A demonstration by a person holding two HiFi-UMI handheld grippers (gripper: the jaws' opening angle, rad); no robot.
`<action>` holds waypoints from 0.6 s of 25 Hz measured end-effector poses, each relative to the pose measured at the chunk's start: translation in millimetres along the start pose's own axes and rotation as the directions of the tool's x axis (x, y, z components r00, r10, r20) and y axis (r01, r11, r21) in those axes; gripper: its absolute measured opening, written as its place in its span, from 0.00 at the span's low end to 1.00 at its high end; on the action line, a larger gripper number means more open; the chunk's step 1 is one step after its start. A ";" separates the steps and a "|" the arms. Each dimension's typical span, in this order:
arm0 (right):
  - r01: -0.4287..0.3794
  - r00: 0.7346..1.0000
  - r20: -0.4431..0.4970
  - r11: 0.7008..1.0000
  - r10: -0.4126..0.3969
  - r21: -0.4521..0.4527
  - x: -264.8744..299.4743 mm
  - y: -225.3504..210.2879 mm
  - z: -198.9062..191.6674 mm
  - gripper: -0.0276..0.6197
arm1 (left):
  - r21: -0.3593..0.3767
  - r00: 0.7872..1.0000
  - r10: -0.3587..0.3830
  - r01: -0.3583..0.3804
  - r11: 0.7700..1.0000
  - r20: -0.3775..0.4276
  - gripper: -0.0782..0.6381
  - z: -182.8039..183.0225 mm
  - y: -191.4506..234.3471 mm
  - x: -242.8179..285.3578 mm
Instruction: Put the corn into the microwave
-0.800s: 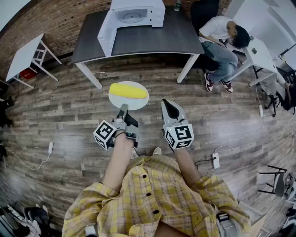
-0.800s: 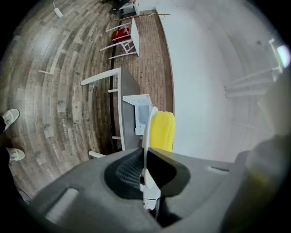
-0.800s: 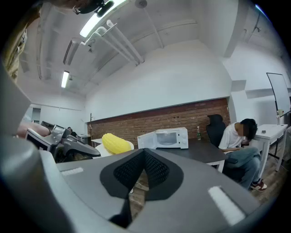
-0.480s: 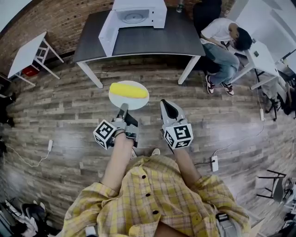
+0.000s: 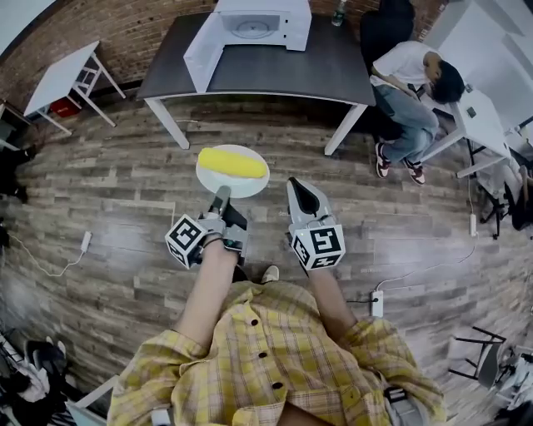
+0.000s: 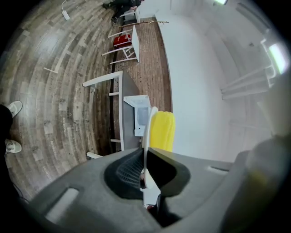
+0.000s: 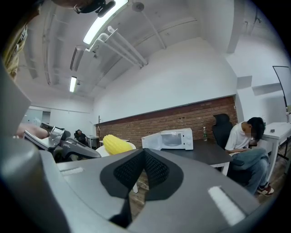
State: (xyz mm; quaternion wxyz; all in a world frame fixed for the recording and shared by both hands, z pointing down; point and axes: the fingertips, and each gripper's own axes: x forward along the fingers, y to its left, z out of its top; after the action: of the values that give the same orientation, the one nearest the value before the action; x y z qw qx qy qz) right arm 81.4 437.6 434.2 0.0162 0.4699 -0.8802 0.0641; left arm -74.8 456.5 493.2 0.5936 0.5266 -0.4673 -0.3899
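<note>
The corn point(image 5: 232, 163), a yellow cob, lies across a white plate point(image 5: 246, 187) just above the middle of the head view, held in the air over the wooden floor point(image 5: 125, 208). The left gripper point(image 5: 220, 200) reaches up from below and is clamped on the plate's near rim. In the left gripper view the thin rim point(image 6: 146, 136) runs edge-on between the two dark pads, with the corn point(image 6: 162, 132) lying on the plate beyond them. The right gripper point(image 5: 304, 195) hangs just to the right of the plate, apart from it. In its own view the jaw tips appear to meet with nothing between them, though a sliver of floor shows behind the tips, and the corn point(image 7: 117, 144) sits at left centre. The microwave point(image 5: 262, 21) stands at the top of the head view on a dark table point(image 5: 283, 71), well apart from the plate, with its door point(image 5: 204, 56) swung open to the left. A bottle point(image 5: 337, 12) stands just right of it. A seated person point(image 5: 416, 75) leans forward at the upper right, and a small white table point(image 5: 62, 76) stands at the upper left beside the brick wall point(image 5: 125, 33).
</note>
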 end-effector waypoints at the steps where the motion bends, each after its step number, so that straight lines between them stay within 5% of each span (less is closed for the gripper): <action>1: -0.002 1.000 0.005 1.000 0.002 -0.003 -0.5 -0.7 1.3 0.05 | -0.003 1.000 0.002 -0.002 1.000 0.001 0.13 -2.0 2.1 -0.8; 15: 0.003 1.000 0.000 1.000 -0.003 -0.026 23.3 -22.0 -7.2 0.05 | -0.029 1.000 0.026 -0.027 0.999 -0.012 0.13 -1.3 22.9 34.8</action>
State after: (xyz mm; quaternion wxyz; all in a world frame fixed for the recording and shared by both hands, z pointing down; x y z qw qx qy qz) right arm 86.4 407.1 445.5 0.0225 0.4712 -0.8802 0.0529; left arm -65.2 426.8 520.8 0.6092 0.5138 -0.4649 -0.3856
